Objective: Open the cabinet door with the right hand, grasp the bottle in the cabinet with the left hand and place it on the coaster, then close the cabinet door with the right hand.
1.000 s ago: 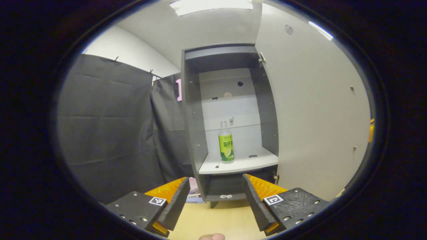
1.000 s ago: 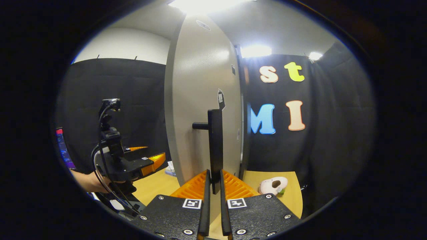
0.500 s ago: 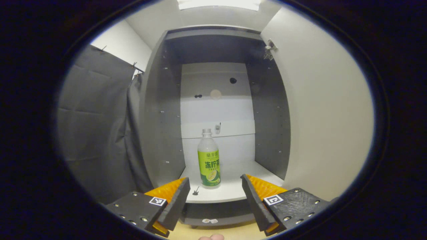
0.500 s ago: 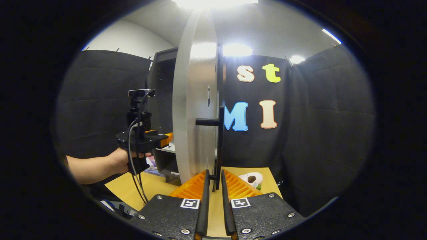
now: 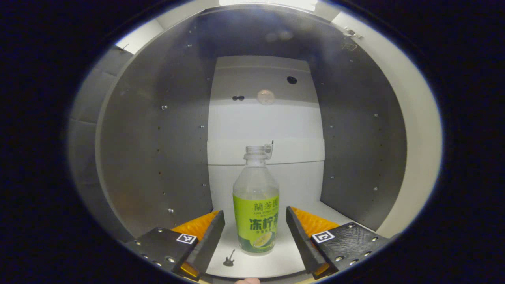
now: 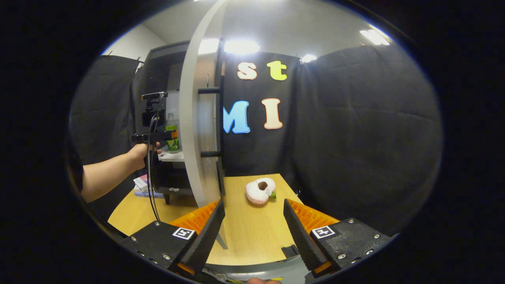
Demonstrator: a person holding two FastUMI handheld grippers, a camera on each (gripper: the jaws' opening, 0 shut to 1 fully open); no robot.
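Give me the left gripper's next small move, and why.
Probably close the left gripper on the bottle. Its fingers are open with the upright bottle standing between them on the cabinet shelf, a gap on each side. The door is open and the right gripper is open, off the handle.

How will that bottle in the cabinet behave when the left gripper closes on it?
The bottle looks like clear thin plastic, mostly empty and uncapped: probably light and squashy. Tall and narrow, it may tip if one finger of the open left gripper touches first.
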